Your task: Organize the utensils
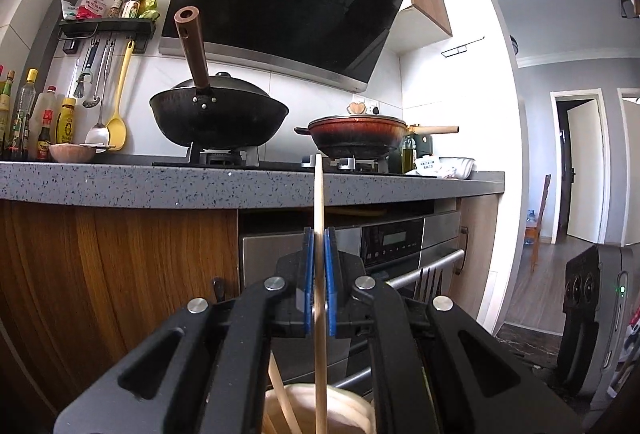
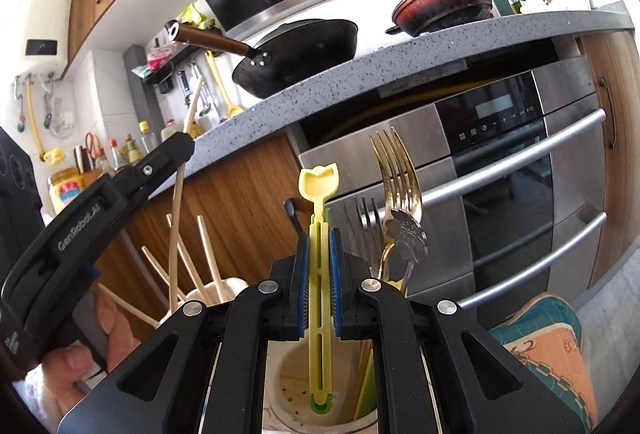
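My left gripper (image 1: 319,234) is shut on a single wooden chopstick (image 1: 319,201) that stands upright between the blue pads. Under it is a white holder (image 1: 344,400) with more chopsticks. The right wrist view shows this gripper (image 2: 186,142) at the left, with its chopstick (image 2: 176,218) above several chopsticks (image 2: 208,258) leaning in the holder. My right gripper (image 2: 320,234) is shut on a yellow plastic utensil (image 2: 319,181) with a tulip-shaped head, held upright over a cream holder compartment (image 2: 288,382). A gold fork (image 2: 394,169) and a silver fork (image 2: 360,218) stand just right of it.
A speckled grey counter (image 1: 160,181) runs ahead with a black wok (image 1: 218,117) and a red pan (image 1: 356,137) on the stove. Below it sits a steel oven (image 2: 500,169) with bar handles. A teal and orange padded item (image 2: 548,346) lies at the lower right.
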The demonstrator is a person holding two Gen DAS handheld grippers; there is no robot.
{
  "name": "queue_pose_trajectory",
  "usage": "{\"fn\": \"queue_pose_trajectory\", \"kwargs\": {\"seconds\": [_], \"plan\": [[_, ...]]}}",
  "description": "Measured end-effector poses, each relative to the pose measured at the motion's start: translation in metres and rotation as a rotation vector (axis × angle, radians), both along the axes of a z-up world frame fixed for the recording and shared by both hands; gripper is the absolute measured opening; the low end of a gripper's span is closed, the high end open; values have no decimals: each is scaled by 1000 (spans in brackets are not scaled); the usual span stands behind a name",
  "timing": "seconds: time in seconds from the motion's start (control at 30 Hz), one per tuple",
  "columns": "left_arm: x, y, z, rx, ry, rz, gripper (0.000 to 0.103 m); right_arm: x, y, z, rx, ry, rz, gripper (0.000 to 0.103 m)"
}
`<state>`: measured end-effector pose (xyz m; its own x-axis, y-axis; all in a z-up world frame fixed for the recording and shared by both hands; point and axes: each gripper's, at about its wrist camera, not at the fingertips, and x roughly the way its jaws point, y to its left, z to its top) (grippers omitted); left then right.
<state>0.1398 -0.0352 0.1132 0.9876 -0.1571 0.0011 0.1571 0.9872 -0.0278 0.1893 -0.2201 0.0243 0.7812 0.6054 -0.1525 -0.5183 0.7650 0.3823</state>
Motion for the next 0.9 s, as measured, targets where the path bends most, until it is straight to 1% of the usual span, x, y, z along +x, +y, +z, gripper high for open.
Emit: {"fn": "queue_pose_trajectory", "kwargs": {"seconds": [0.17, 0.27, 0.33, 0.43, 0.57, 0.6, 0.63, 0.67, 0.7, 0.73, 0.77, 0.9], "plan": [[-12, 7, -5, -13, 31, -15, 5, -1, 7, -6, -56, -15, -8, 11], [-21, 9, -9, 5, 57, -17, 5, -7, 11, -8, -102, -24, -18, 11], [-26, 8, -12, 32, 83, -17, 5, -13, 12, -10, -132, -24, -30, 11], [-32, 6, -17, 64, 114, -24, 5, -22, 9, -8, -138, -20, -37, 11], [-39, 6, -20, 77, 132, -32, 5, -28, 7, -11, -164, 10, -26, 11], [-40, 7, -21, 81, 139, -31, 7, -28, 8, -12, -169, 20, -23, 11], [-40, 6, -22, 88, 150, -27, 8, -28, 9, -13, -174, 33, -14, 14], [-40, 6, -22, 94, 153, -26, 11, -29, 10, -14, -177, 43, -9, 18], [-41, 6, -22, 100, 162, -29, 19, -30, 10, -13, -177, 45, -10, 24], [-42, 6, -22, 102, 169, -32, 22, -33, 9, -13, -173, 47, -11, 26], [-43, 7, -21, 102, 173, -29, 29, -37, 6, -11, -165, 46, -14, 26], [-62, 10, -12, 103, 160, -28, 31, -56, -6, -3, -136, 44, -33, 26]]}}
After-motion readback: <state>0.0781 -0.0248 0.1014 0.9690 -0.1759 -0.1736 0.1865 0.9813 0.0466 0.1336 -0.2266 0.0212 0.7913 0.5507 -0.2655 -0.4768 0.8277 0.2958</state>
